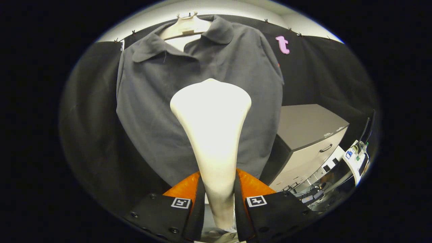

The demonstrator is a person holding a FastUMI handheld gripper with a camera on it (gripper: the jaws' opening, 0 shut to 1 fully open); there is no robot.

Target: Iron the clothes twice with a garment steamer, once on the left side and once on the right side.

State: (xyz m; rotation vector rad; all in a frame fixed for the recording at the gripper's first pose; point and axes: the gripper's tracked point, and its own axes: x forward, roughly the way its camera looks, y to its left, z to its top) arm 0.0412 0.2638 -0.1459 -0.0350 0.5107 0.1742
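A dark grey polo shirt (162,101) hangs on a white hanger (184,28) against the booth's black wall, collar at the top. A cream-white garment steamer (211,121) stands upright between my fingers, its wide head raised in front of the shirt's middle, slightly right of centre. My gripper (218,189) is shut on the steamer's narrow handle, with one finger pressing on each side. The steamer's head hides part of the shirt's front; whether it touches the cloth I cannot tell.
A grey cabinet (310,135) with a drawer handle stands to the right of the shirt. Beyond it, lower right, sit a monitor's edge (368,128), a small white device (354,160) and cables on the floor. Black cloth (91,128) hangs to the shirt's left.
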